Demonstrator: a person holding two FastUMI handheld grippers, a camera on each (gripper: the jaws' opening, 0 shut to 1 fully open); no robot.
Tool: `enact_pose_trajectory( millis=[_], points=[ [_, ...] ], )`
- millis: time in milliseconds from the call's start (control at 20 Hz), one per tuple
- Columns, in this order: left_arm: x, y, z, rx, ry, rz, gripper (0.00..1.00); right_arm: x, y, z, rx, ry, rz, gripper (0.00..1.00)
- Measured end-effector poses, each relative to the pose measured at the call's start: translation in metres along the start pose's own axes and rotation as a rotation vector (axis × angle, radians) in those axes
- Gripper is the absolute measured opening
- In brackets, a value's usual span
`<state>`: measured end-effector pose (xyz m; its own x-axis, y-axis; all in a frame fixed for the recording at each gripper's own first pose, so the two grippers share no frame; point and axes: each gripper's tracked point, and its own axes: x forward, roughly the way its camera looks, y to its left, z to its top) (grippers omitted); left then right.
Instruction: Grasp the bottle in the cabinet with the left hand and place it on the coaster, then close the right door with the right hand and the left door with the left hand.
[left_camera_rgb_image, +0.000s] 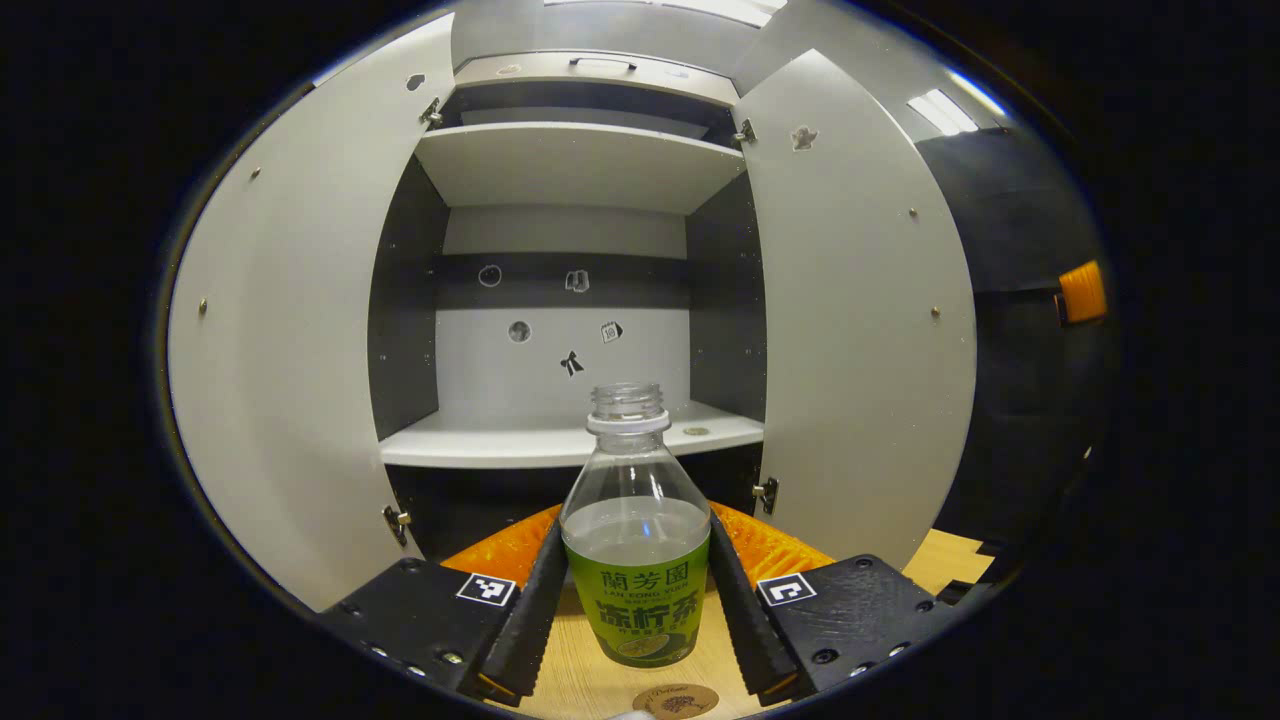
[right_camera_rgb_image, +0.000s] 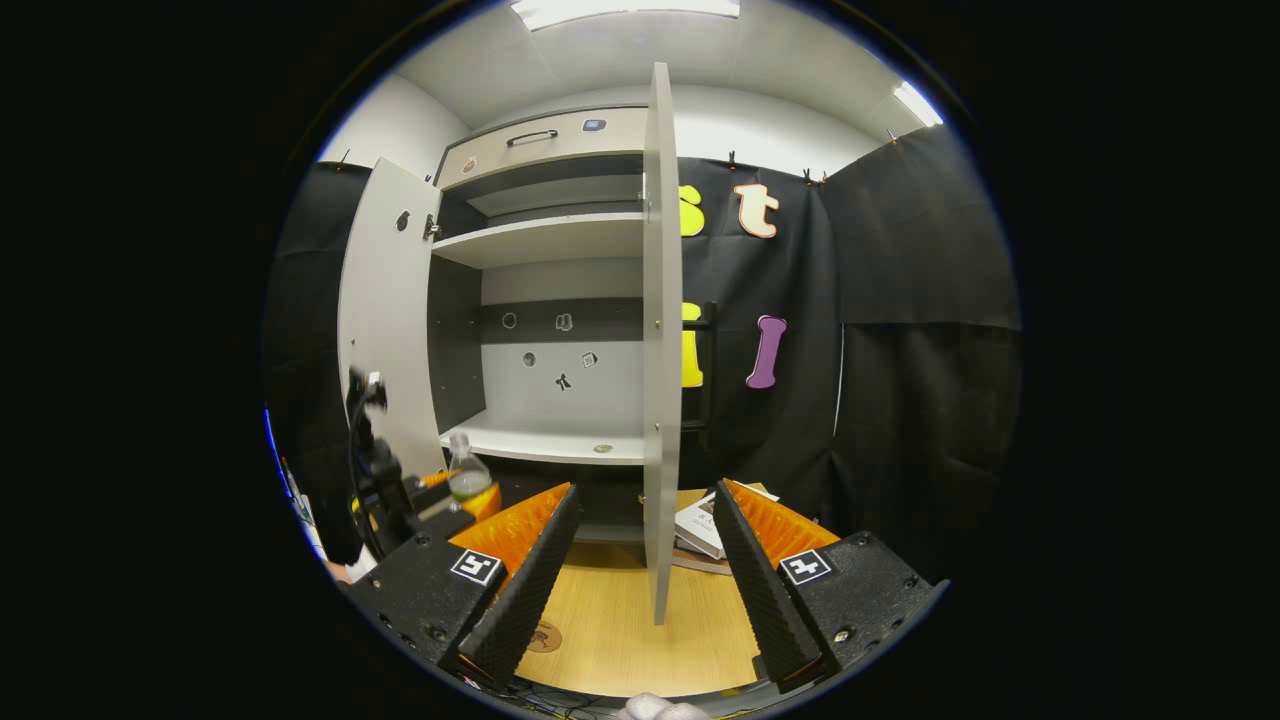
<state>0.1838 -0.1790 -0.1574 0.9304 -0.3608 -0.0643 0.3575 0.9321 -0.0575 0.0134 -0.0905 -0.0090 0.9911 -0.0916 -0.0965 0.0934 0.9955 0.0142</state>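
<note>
A clear, uncapped bottle (left_camera_rgb_image: 635, 560) with a green label stands upright between the fingers of my left gripper (left_camera_rgb_image: 635, 522), which is shut on its labelled body. It is held out in front of the open cabinet (left_camera_rgb_image: 570, 165), over the wooden table. A round brown coaster (left_camera_rgb_image: 676, 700) lies on the table just nearer than the bottle. In the right gripper view, my right gripper (right_camera_rgb_image: 646, 490) is open with nothing held. The edge of the right door (right_camera_rgb_image: 660, 350) stands between and beyond its fingers. The left gripper (right_camera_rgb_image: 420, 510) and bottle (right_camera_rgb_image: 465, 472) appear at the left, the coaster (right_camera_rgb_image: 545, 636) below them.
Both cabinet doors stand wide open: left door (left_camera_rgb_image: 290, 330), right door (left_camera_rgb_image: 860, 320). The lower shelf (left_camera_rgb_image: 500, 440) has a small round thing on it. A stack of books (right_camera_rgb_image: 703, 525) lies on the table (right_camera_rgb_image: 620, 620) behind the right door. Black cloth walls off the right side.
</note>
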Motion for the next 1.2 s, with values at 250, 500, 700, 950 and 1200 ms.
enact_pose_trajectory(
  millis=[250,500,700,950,1200],
  points=[
    [-0.012,-0.021,-0.074,0.034,0.015,-0.062,0.73,0.0,-0.007,-0.002,-0.003,0.038,0.006,0.83],
    [-0.026,-0.043,-0.133,0.029,0.025,-0.107,0.73,0.006,-0.018,-0.009,-0.022,0.091,0.002,0.83],
    [-0.028,-0.043,-0.162,0.006,0.043,-0.098,0.73,0.011,-0.019,-0.017,-0.048,0.126,0.015,0.83],
    [-0.028,-0.041,-0.173,-0.007,0.032,-0.098,0.73,0.017,-0.013,-0.026,-0.073,0.155,0.036,0.83],
    [-0.031,-0.049,-0.18,0.009,0.039,-0.137,0.79,0.018,-0.004,-0.028,-0.086,0.165,0.06,0.84]
  ],
)
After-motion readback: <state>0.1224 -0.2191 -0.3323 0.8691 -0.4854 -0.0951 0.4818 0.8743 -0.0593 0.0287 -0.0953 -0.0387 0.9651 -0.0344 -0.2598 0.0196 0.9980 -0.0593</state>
